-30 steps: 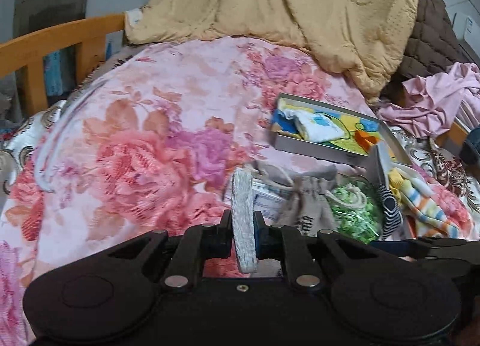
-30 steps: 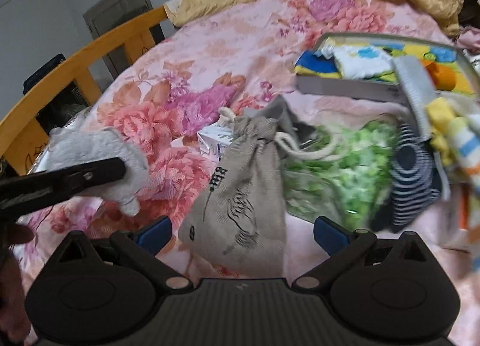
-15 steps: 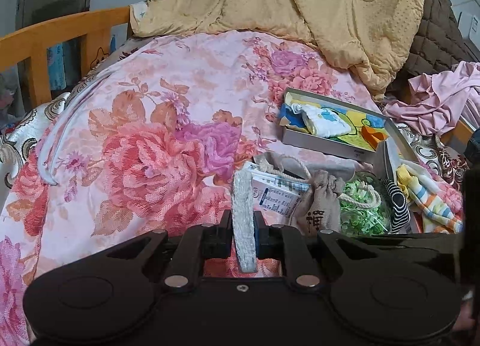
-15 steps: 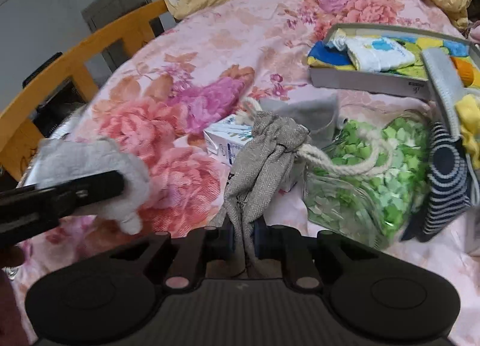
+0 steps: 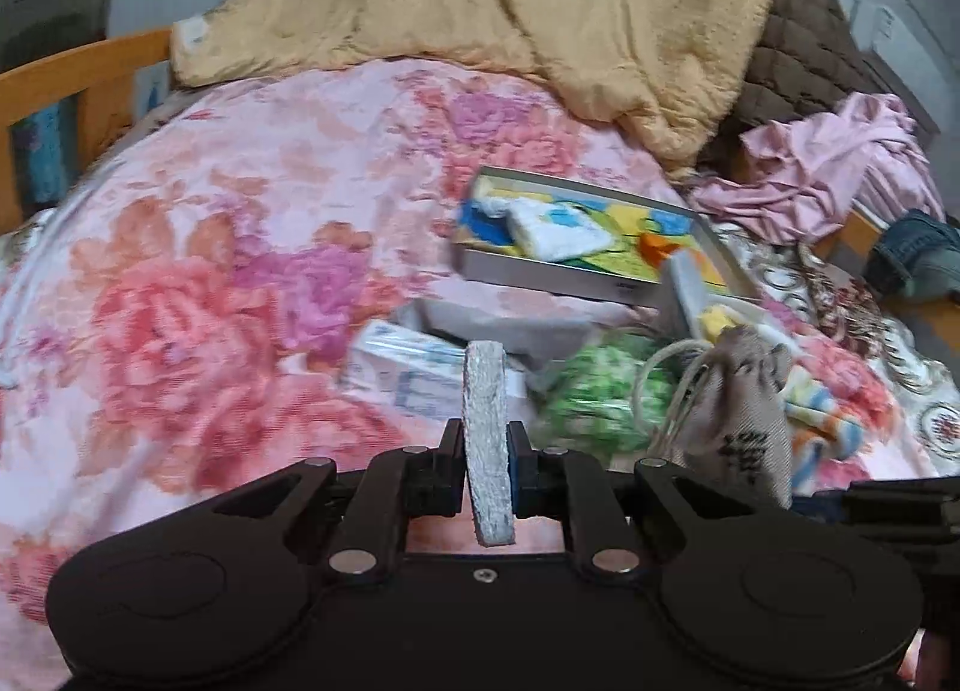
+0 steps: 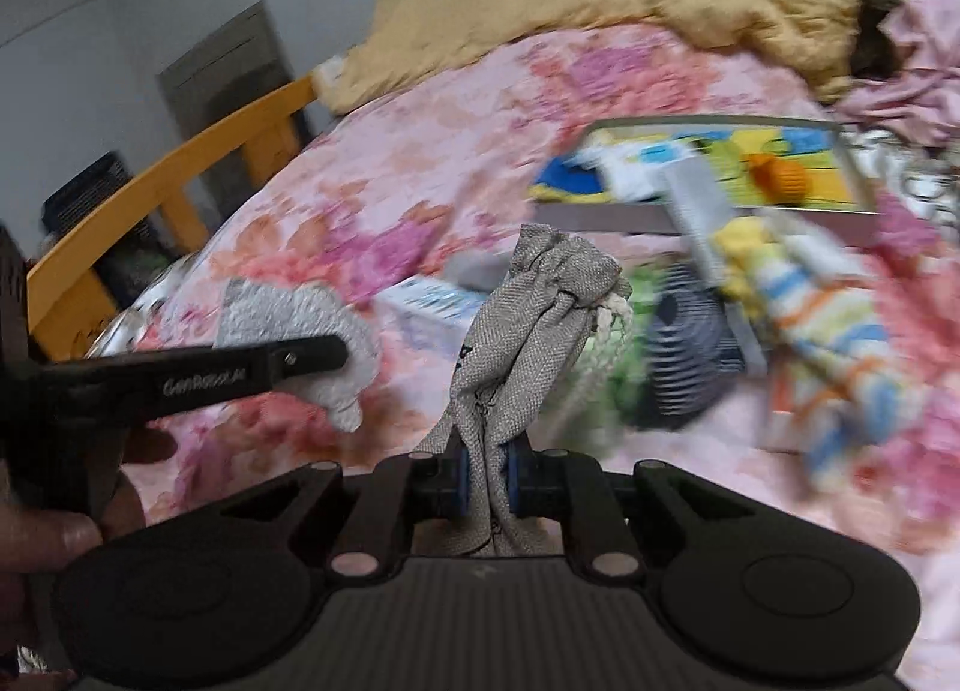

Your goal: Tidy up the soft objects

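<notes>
Floral bedspread (image 5: pixel 240 247) w/ clutter ahead. Left view: left gripper (image 5: pixel 487 472) pinched a grey fuzzy piece (image 5: pixel 487 439); open box (image 5: pixel 576 265), already partly filled, lay ahead-right. Right view: right gripper (image 6: pixel 487 478) clamped the drawstring pouch (image 6: pixel 528 319), off the bed; striped socks (image 6: pixel 828 325) ahead-right, unsorted. Judged early-mid.

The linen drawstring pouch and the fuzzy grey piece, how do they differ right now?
The linen drawstring pouch is woven beige cloth with dark printed characters and a cream cord; the fuzzy grey piece is plain, fluffy and pale grey. The pouch is full-bodied and gathered at its neck; the grey piece is flat, seen edge-on from the left wrist. The right gripper holds the pouch; the left gripper holds the grey piece. Both are soft and pinched between shut fingers.
</notes>
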The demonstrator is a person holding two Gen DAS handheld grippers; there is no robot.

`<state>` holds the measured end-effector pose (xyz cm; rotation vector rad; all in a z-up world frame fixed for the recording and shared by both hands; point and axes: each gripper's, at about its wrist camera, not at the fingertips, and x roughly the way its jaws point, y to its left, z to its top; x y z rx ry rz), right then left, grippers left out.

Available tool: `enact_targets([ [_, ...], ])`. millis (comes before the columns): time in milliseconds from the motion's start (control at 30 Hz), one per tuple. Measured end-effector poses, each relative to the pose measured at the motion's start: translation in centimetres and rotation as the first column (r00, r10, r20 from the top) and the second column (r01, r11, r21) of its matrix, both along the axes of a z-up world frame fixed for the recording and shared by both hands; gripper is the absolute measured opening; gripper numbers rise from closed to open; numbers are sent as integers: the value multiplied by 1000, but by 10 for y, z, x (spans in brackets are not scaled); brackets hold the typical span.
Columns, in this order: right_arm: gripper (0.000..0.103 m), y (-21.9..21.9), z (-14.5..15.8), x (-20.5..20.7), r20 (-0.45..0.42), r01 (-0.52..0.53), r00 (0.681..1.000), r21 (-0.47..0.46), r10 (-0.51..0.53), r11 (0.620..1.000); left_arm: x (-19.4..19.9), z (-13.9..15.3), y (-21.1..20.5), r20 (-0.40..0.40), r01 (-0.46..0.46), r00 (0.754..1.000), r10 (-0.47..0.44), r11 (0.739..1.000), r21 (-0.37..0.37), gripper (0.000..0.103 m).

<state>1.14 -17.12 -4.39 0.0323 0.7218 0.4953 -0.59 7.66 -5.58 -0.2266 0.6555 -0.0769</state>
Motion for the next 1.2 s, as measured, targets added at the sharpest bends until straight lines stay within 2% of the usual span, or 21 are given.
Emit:
enact_targets([
  [233,13,-39,17,6,39,121,992,-13,-120,993,13,-1,-48,-8,119,993,-119,993,-1,14],
  [467,13,-39,21,1,75,126,990,-24,-124,992,22,2,-77,7,181,983,-181,983,7,14],
  [833,13,-33,33,-4,138,114,984,-18,-111,993,22,9,-73,23,167,986,-168,986,24,14],
  [1200,13,-41,63,7,251,163,956,-14,-155,986,38,43,-50,132,105,985,-110,994,43,14],
])
